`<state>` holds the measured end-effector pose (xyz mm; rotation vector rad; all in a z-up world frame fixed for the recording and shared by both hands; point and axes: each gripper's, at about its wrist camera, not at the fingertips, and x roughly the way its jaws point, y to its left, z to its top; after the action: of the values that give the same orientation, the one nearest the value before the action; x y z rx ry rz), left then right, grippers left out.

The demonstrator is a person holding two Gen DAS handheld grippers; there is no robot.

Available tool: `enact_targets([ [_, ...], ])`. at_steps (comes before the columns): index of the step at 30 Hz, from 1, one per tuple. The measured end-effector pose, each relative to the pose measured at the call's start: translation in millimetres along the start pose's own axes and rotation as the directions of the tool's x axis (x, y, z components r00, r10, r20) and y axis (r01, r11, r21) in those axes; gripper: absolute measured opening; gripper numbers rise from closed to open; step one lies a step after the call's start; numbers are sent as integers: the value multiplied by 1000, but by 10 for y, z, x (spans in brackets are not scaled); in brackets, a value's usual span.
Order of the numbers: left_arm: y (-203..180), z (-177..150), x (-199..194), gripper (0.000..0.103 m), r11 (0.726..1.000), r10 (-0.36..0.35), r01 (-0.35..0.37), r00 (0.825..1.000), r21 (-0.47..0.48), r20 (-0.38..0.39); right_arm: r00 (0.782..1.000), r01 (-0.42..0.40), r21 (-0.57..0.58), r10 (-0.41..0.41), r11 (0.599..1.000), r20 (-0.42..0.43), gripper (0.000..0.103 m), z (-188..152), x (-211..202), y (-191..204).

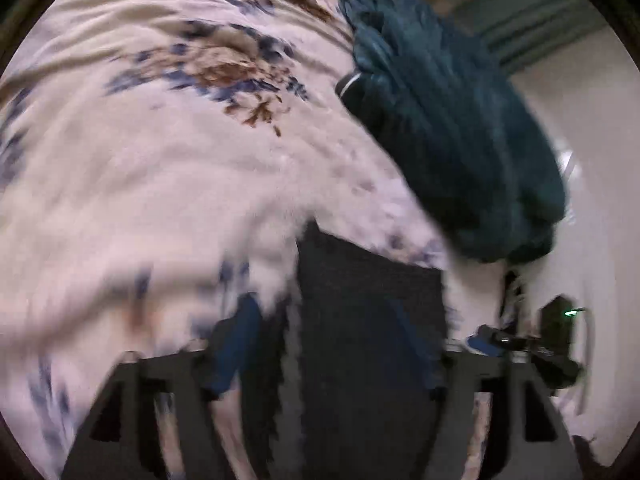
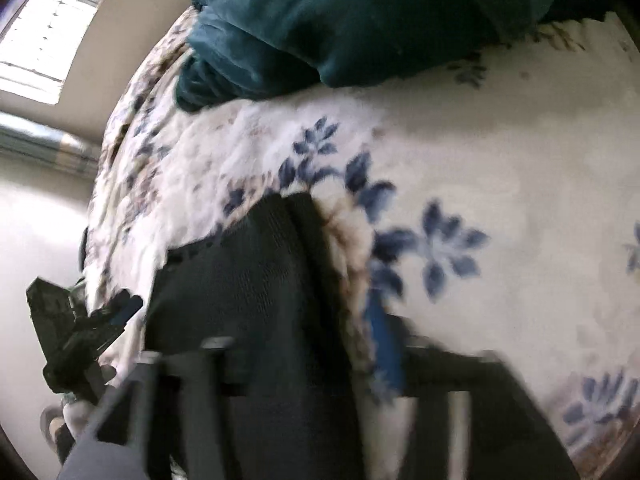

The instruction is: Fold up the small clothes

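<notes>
A small dark grey knit garment lies on a white floral blanket. In the left wrist view it runs up between my left gripper's blue-padded fingers, which stand wide apart on either side of it. In the right wrist view the same garment sits between my right gripper's fingers, with a blue pad at its right edge. Both views are blurred. Whether either gripper pinches the cloth is hidden. The other gripper shows at the left in the right wrist view.
A heap of dark teal cloth lies on the blanket beyond the garment, also in the right wrist view. The blanket's edge drops off to a pale floor. A bright window is at the upper left.
</notes>
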<state>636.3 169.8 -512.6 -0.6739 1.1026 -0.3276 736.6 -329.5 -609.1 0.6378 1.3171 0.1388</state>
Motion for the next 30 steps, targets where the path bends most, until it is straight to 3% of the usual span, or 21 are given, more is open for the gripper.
enact_targets([
  [3,69,-585,-385,80,990,-52,52,999,-131,9,998,-9,-21,7,1000,-63,75,-255,-180,-75],
  [6,150,-1372,-598,80,951,-77,69,997,-302,-12,991,-41,2,41,999,-127,75,-554,-280,-179],
  [10,87,-2135,-557,80,903,-82,61,996,-426,-30,985,-51,10,52,999,-165,77,-877,-337,-280],
  [12,48,-2333,-340,80,874,-141,104,989,-474,-42,982,-70,25,73,997,-176,77,-960,-289,-336],
  [15,15,-2399,1,80,844,-195,170,981,-509,4,979,-96,24,98,995,-176,77,-904,-124,-366],
  [18,96,-2305,288,79,824,-173,185,982,-536,72,971,-153,22,154,988,-181,77,-694,150,-317],
  [20,154,-2256,316,74,794,-142,215,975,-569,171,968,-171,19,172,985,-184,77,-534,343,-257],
  [22,160,-2205,284,36,800,-95,193,976,-568,198,960,-190,15,189,982,-205,77,-340,606,-165],
  [24,172,-2172,239,31,803,-102,204,973,-559,210,952,-216,23,215,976,-215,77,-192,823,-77],
  [27,124,-2099,150,29,837,-99,182,978,-516,184,940,-250,38,252,967,-228,77,-108,1057,27],
  [28,119,-2060,104,28,848,-96,172,980,-502,174,943,-247,25,246,969,-225,72,-116,1086,63],
  [29,127,-2020,61,28,854,-99,169,981,-492,166,951,-229,1,224,973,-214,42,-140,1096,102],
  [30,134,-1989,39,28,859,-98,164,982,-485,160,953,-225,-5,219,974,-208,31,-184,1092,107],
])
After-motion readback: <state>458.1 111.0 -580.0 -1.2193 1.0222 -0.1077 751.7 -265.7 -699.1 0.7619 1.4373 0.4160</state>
